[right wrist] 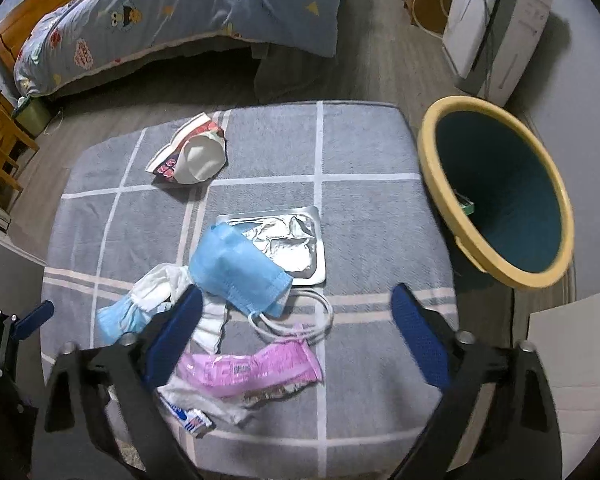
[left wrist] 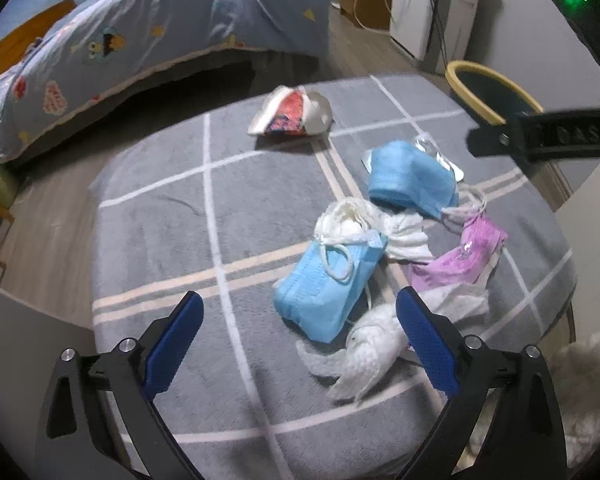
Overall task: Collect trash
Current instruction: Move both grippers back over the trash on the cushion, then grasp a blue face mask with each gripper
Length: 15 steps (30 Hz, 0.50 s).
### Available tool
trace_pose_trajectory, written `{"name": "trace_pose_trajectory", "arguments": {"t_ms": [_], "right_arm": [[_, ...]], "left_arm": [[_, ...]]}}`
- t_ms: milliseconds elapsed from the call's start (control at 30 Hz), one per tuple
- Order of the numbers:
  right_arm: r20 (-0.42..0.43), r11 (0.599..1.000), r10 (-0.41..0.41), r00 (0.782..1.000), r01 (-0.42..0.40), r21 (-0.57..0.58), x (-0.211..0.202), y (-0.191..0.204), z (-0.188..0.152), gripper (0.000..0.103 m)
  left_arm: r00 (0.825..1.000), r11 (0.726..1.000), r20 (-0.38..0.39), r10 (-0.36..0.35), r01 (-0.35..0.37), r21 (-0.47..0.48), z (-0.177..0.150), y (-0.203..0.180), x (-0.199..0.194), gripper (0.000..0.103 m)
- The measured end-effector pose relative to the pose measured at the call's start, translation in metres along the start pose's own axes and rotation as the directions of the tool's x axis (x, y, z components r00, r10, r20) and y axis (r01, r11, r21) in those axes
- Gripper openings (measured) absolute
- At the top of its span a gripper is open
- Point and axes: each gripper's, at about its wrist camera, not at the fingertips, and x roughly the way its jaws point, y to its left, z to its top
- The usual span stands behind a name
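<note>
Trash lies on a grey checked cloth (left wrist: pixel 160 240) (right wrist: pixel 360 140). There are two blue face masks (left wrist: pixel 324 284) (left wrist: pixel 412 184) (right wrist: pixel 236 264), a pink wrapper (left wrist: pixel 460 256) (right wrist: pixel 252 368), white tissues (left wrist: pixel 372 344), a silver foil pack (right wrist: pixel 288 240) and a crumpled paper cup with a red wrapper (left wrist: pixel 292 112) (right wrist: pixel 196 156). The yellow-rimmed bin (right wrist: pixel 496 192) (left wrist: pixel 484 92) stands right of the cloth. My left gripper (left wrist: pixel 300 308) is open above the near blue mask. My right gripper (right wrist: pixel 296 300) is open above the pink wrapper and the far mask; it also shows in the left wrist view (left wrist: pixel 540 136).
A bed with a patterned blue quilt (left wrist: pixel 140 40) (right wrist: pixel 180 12) stands behind the cloth. A white appliance with cables (right wrist: pixel 496 28) stands at the back right. Wooden furniture (right wrist: pixel 0 148) is at the left. A white panel (right wrist: pixel 572 360) is at the right.
</note>
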Motion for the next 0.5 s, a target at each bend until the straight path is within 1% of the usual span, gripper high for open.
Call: {"name": "trace_pose_trajectory", "arguments": {"t_ms": [100, 200, 267, 333, 400, 433, 467, 500], "right_arm": [[-0.024, 1.0, 0.019, 1.0, -0.02, -0.019, 0.016, 0.005, 0.005, 0.076], [-0.048, 0.998, 0.026, 0.999, -0.028, -0.058, 0.031, 0.014, 0.009, 0.074], [-0.061, 0.997, 0.026, 0.998, -0.03, -0.071, 0.039, 0.017, 0.01, 0.073], [-0.078, 0.996, 0.038, 0.996, -0.045, -0.079, 0.048, 0.021, 0.011, 0.073], [-0.094, 0.994, 0.046, 0.995, -0.055, -0.092, 0.057, 0.026, 0.011, 0.073], [-0.095, 0.994, 0.046, 0.994, -0.055, -0.097, 0.06, 0.028, 0.011, 0.073], [-0.096, 0.993, 0.047, 0.994, -0.056, -0.101, 0.062, 0.029, 0.01, 0.073], [-0.099, 0.992, 0.048, 0.994, -0.059, -0.108, 0.063, 0.032, 0.009, 0.068]], "left_arm": [[1.0, 1.0, -0.028, -0.01, 0.01, 0.009, -0.001, -0.001, 0.01, 0.095], [0.999, 1.0, -0.044, -0.019, 0.02, 0.015, -0.001, -0.001, 0.017, 0.093], [0.998, 0.999, -0.061, -0.03, 0.03, 0.012, -0.002, 0.001, 0.023, 0.084], [0.996, 0.999, -0.081, -0.043, 0.044, 0.0, -0.003, 0.004, 0.029, 0.081], [0.996, 0.999, -0.08, -0.051, 0.05, -0.011, -0.004, 0.006, 0.031, 0.08], [0.995, 0.998, -0.079, -0.054, 0.052, -0.016, -0.004, 0.006, 0.031, 0.075], [0.995, 0.998, -0.081, -0.058, 0.056, -0.02, -0.004, 0.007, 0.032, 0.068], [0.994, 0.998, -0.086, -0.063, 0.061, -0.022, -0.004, 0.008, 0.033, 0.065]]}}
